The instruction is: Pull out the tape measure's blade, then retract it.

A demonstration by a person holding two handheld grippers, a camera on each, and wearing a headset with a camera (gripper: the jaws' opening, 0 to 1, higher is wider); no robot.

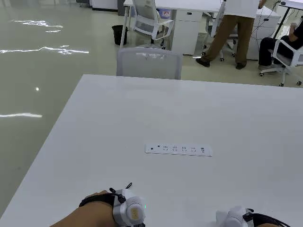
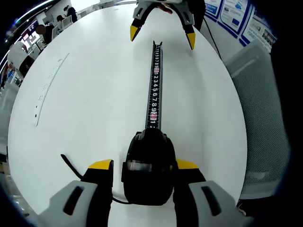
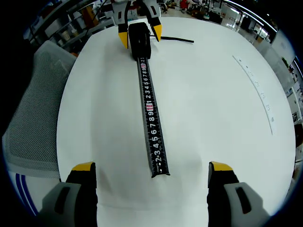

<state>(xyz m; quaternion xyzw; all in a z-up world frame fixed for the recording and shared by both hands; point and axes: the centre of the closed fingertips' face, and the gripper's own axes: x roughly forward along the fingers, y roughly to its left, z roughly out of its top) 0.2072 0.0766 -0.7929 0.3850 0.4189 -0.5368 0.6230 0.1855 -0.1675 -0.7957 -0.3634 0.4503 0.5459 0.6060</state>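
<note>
The left tongs (image 2: 144, 165) are clamped on the black tape measure (image 2: 147, 177) case. Its blade (image 2: 155, 85) lies stretched flat along the white desk (image 2: 85, 104), its hooked tip between the jaws of the wide-open right tongs (image 3: 151, 166), touching neither.

Our head view looks down over the table (image 1: 189, 118); our gripper views sit low, facing each other along the shared blade (image 2: 155, 85).
</note>
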